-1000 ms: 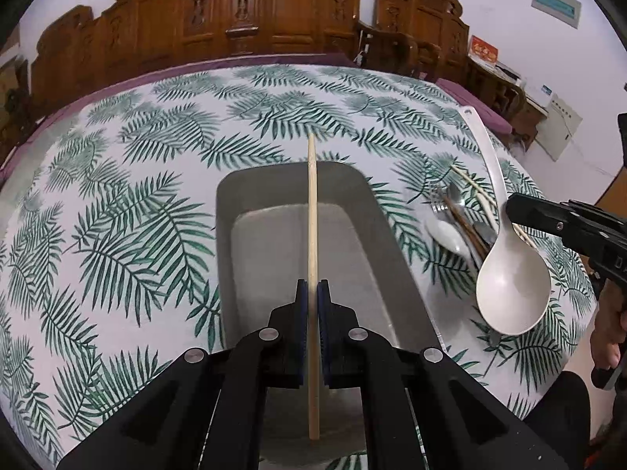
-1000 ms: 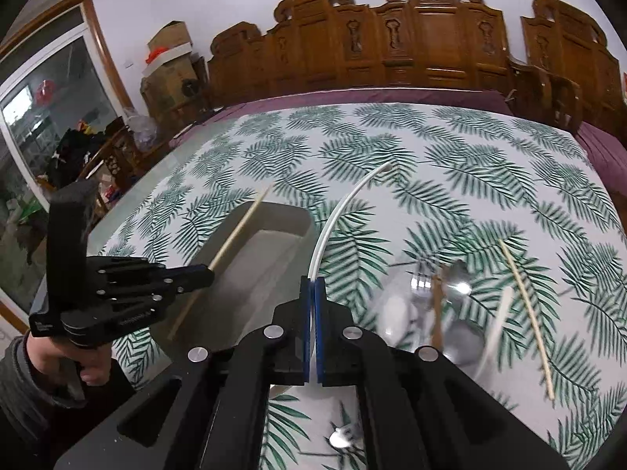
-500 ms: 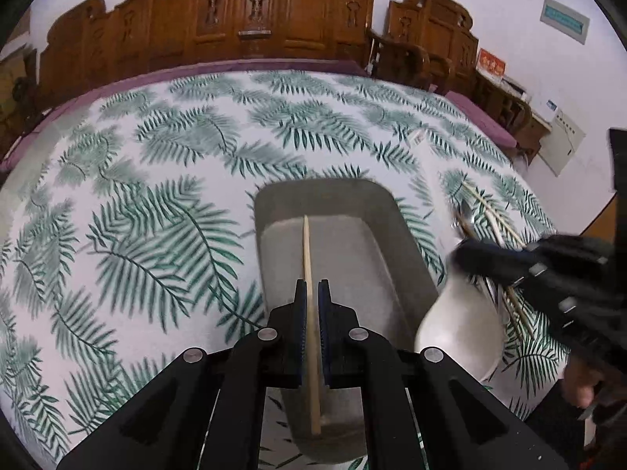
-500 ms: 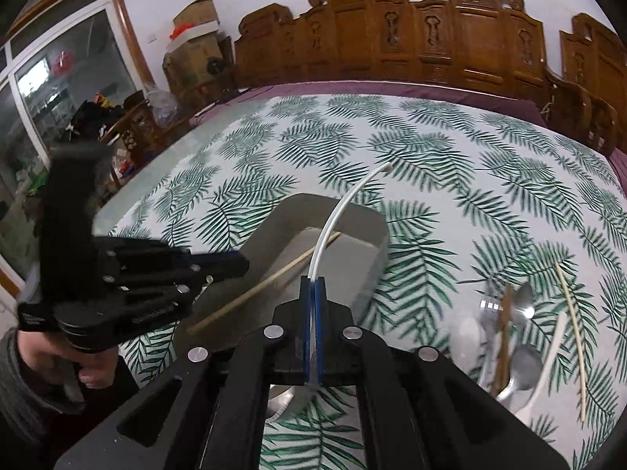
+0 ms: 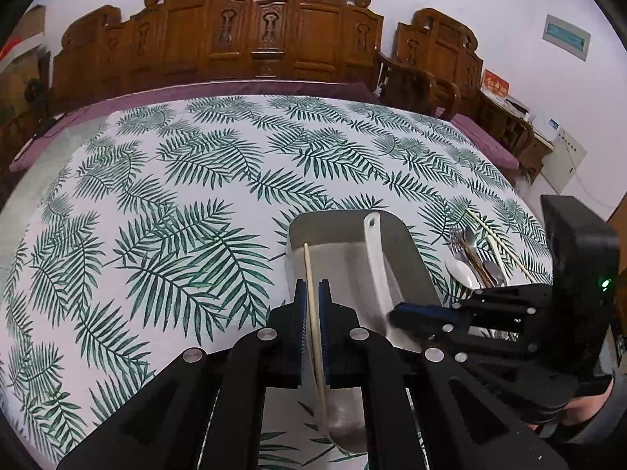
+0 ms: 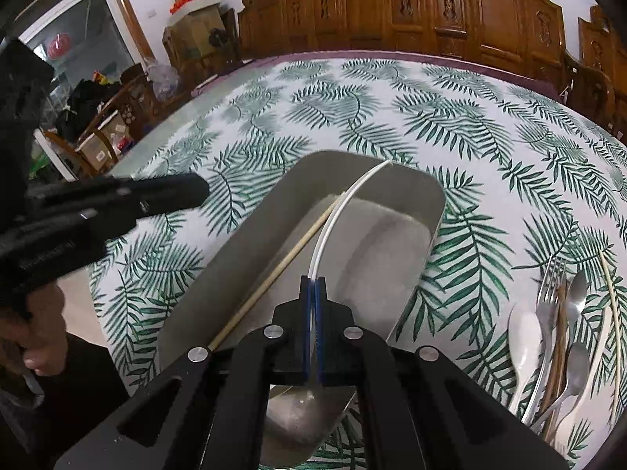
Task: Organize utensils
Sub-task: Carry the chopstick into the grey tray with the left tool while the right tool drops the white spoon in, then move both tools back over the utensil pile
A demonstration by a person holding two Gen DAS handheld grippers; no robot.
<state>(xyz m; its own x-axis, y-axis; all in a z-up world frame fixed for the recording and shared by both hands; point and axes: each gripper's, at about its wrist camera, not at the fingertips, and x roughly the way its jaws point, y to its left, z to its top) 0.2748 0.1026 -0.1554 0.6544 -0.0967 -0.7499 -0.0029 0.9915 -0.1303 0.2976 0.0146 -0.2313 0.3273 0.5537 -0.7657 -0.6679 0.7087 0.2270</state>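
Observation:
A grey metal tray stands on the leaf-print cloth. A wooden chopstick lies lengthwise inside it. My left gripper is shut and hovers above the tray. The chopstick shows through the slit between its pads, and the right wrist view shows the gripper clear of it. My right gripper is shut on the handle of a white ladle. The handle end reaches the tray's far rim. The ladle's bowl is hidden under the gripper.
To the right of the tray lies a pile of utensils: forks, metal spoons, a white spoon and a loose chopstick. Carved wooden chairs line the table's far side. Boxes and clutter stand beyond the left edge.
The right gripper carried the ladle left and down, from beside the tray into it. The chopstick, earlier held past the far rim, now lies in the tray, and the left gripper has risen.

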